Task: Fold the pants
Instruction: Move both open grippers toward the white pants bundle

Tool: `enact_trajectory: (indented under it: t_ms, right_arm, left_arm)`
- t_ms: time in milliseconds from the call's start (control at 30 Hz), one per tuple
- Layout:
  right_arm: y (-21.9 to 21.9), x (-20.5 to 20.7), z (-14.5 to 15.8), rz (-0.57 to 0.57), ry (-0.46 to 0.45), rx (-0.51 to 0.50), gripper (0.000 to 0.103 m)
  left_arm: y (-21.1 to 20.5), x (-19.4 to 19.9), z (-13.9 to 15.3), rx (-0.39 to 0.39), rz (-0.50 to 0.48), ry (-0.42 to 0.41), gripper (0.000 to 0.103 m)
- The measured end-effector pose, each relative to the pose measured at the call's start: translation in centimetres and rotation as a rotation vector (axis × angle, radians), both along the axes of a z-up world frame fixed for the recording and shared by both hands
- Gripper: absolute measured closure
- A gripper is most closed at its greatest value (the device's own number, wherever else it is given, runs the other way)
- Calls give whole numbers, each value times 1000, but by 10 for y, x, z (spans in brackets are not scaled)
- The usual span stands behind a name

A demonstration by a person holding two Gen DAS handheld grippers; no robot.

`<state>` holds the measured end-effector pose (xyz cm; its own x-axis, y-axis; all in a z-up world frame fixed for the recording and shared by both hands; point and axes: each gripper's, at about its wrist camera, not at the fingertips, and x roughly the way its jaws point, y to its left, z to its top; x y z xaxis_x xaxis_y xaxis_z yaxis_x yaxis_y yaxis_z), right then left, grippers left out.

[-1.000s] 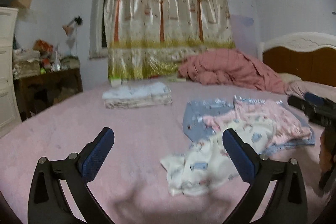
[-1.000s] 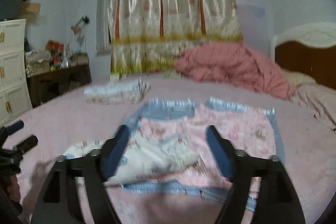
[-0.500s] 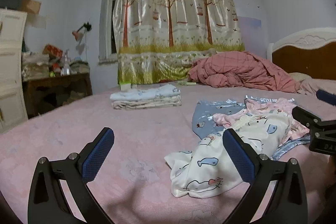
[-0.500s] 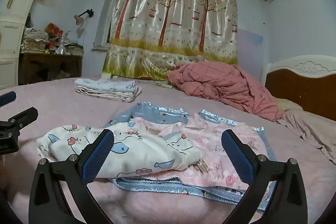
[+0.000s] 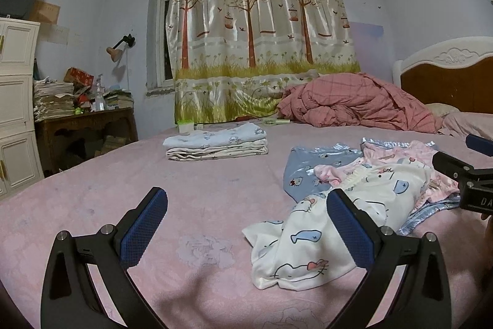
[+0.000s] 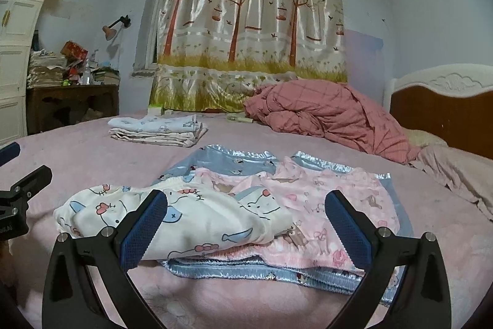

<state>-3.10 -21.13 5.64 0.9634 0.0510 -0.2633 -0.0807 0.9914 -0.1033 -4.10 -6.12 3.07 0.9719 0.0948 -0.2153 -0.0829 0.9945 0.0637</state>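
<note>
A: Since the white cartoon-print pants (image 6: 185, 224) are thin cotton, I judge them light, limp and not slippery; they will sag wherever they are lifted.

B: Where do they lie?

A: On the bed (image 5: 191, 193), crumpled on top of the pink pants (image 6: 332, 199), which in turn lie on the blue satin-edged pants (image 6: 234, 159). Their near end spills off the pink pair onto the bedcover.

B: Best hold?

A: Probably the gathered waistband, at both corners, so the legs hang straight. The blue pair looks glossy and may slide.

B: The tools?

A: The right tool (image 6: 246, 233) has just been opening and stands spread wide, nothing pinched, the white pants lying beyond its fingers. The left tool (image 5: 246, 233) is also released and empty, over bare bedcover beside the white pants.

B: What differs between views?

A: The right wrist view shows the near hems of all three pairs stacked; the left wrist view shows the white pants' loose end. The folded stack (image 5: 215, 144) lies beyond the white pants, towards the curtain.
</note>
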Motion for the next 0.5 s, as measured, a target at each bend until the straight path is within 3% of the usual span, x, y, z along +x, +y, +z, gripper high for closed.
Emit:
enact_trajectory:
  t_ms: [367,433,500]
  right_arm:
    - [-5,3,-1,3,17,22,0]
    - [-8,6,-3,21,35,39,0]
    - [-13,9,-5,19,60,59,0]
  left_arm:
    - [5,-1,2,-6,3,16,0]
    - [8,-6,5,-36,-33,29,0]
    - [13,-22,10,-78,-65,-11,0]
